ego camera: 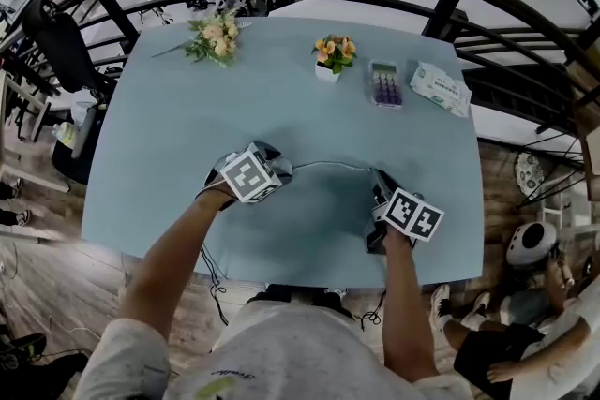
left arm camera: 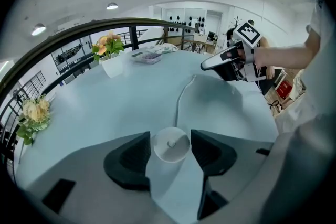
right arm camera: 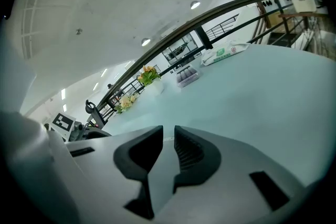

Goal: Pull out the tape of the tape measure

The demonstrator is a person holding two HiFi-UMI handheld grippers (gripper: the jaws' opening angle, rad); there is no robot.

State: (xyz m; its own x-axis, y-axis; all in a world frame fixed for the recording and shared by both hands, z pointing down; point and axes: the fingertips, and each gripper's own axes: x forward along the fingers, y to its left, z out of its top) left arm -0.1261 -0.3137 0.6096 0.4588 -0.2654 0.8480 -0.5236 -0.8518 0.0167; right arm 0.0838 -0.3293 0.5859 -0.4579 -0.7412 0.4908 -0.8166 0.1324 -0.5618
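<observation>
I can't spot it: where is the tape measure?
In the left gripper view, the round white tape measure sits on the blue table between the left tongs, its tape trailing towards the right tongs.

No lettering can be read. The white packet [ego camera: 441, 89] near the table's [ego camera: 187, 155] far right corner carries green print too small to make out, as is the shirt's [ego camera: 281, 351] mark.

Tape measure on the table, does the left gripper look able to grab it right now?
Probably yes. The white round tape measure lies on the table right between the open jaws of the left gripper, and nothing stands in the way.
</observation>
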